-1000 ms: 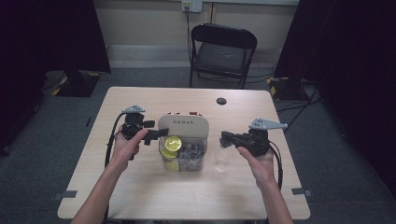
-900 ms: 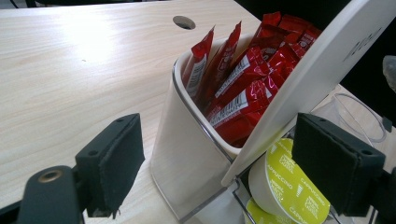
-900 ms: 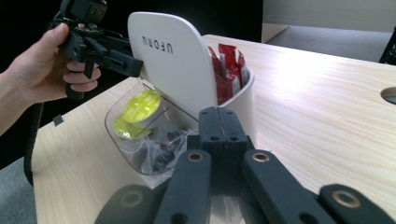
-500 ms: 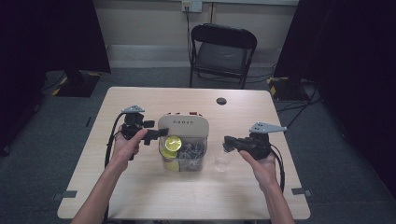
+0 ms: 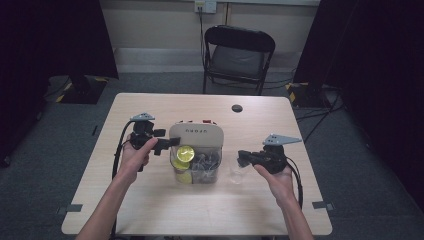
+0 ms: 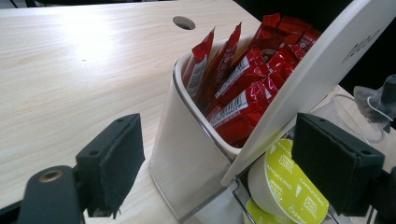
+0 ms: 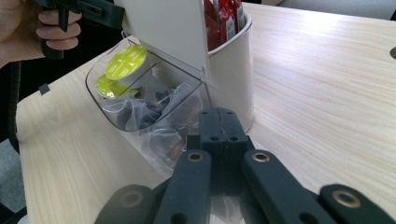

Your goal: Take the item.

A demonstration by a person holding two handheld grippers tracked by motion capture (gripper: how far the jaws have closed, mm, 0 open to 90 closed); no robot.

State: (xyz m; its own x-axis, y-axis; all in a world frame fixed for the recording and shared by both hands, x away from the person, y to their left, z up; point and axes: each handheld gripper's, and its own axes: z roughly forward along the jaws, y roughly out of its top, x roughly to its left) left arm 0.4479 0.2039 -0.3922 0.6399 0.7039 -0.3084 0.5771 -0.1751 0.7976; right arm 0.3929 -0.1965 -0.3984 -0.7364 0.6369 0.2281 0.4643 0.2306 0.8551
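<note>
A beige organizer [image 5: 196, 134] stands mid-table. Its white back compartment [image 6: 187, 154] holds red sachets [image 6: 243, 70]. Its clear front bin [image 7: 140, 107] holds yellow capsules [image 5: 185, 152] [image 6: 285, 186] and tea bags. My left gripper [image 5: 169, 145] [image 6: 224, 168] is open, with one pad on each side of the organizer's left corner and neither pressing on it. My right gripper [image 5: 242, 159] [image 7: 223, 123] has its jaws together. In the left gripper view a grey mesh tea bag [image 6: 369, 100] hangs at its tip over a clear cup [image 5: 235, 172] [image 6: 348, 116].
A dark round hole [image 5: 236, 108] [image 6: 183, 22] sits in the wooden table [image 5: 150, 210] near its far edge. A black folding chair [image 5: 239, 50] stands beyond that edge. Cables trail from both grippers toward the near edge.
My right gripper has drifted slightly toward the near edge, beside the cup. The left gripper and the organizer have kept still.
</note>
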